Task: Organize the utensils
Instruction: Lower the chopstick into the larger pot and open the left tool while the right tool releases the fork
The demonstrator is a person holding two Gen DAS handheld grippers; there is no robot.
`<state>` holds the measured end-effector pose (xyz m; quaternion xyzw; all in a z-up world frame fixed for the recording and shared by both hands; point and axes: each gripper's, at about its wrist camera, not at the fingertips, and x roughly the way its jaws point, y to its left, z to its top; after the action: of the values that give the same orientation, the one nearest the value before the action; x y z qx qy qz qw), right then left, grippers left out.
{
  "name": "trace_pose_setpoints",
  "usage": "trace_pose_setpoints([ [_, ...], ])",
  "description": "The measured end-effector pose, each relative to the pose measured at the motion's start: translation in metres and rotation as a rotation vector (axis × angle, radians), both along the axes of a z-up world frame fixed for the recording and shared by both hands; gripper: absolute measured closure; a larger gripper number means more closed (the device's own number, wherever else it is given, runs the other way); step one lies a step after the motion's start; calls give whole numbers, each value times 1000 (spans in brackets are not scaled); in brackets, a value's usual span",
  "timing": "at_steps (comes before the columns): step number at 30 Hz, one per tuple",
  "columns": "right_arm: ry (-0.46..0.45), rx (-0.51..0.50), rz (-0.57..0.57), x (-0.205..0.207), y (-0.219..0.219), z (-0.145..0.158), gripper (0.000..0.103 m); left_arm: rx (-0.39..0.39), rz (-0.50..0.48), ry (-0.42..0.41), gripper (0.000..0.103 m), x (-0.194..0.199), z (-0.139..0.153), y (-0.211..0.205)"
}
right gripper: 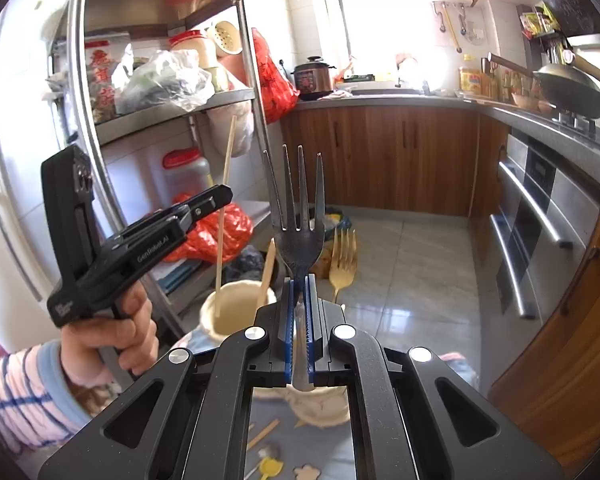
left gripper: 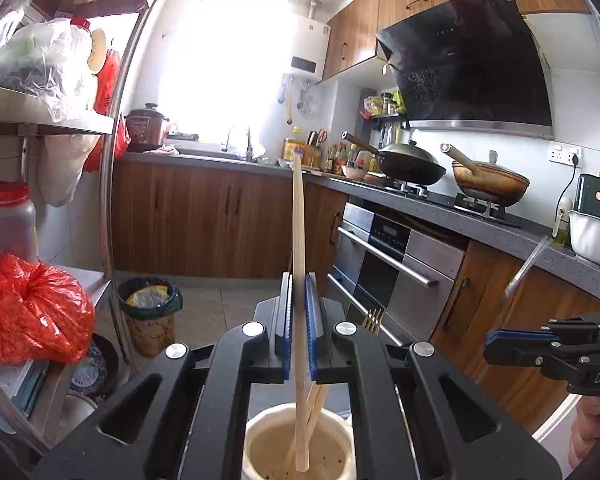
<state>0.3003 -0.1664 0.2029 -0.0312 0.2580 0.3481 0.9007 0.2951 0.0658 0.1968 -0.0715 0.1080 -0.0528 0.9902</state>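
A home kitchen: wooden cabinets (left gripper: 204,216), a wok (left gripper: 410,162) on the gas stove, a black range hood (left gripper: 472,64), a sink (left gripper: 208,154) under the window, and a metal shelf rack (right gripper: 172,108) of groceries.

You see two forks: steel fork (right gripper: 299,236), gold fork (right gripper: 343,258). Two holders: cup (right gripper: 236,310), jar (right gripper: 320,404). Two woks (left gripper: 414,162) (left gripper: 490,184).
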Motion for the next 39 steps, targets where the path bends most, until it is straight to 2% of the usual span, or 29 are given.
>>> trace_pose_setpoints([
  [6,-3,-37,-16,12,11,-17,97,11,31,8,97,3,-24,-2],
  [15,56,-120,-6,16,25,-60,97,34,55,90,97,-2,-61,-4],
  [24,110,-176,-7,20,37,-89,97,81,63,150,97,-2,-77,-10],
  [35,147,-120,-49,36,33,-95,97,110,66,155,94,-1,-77,-15],
  [39,159,-84,-48,36,27,-96,93,98,51,137,82,-11,-74,-14],
])
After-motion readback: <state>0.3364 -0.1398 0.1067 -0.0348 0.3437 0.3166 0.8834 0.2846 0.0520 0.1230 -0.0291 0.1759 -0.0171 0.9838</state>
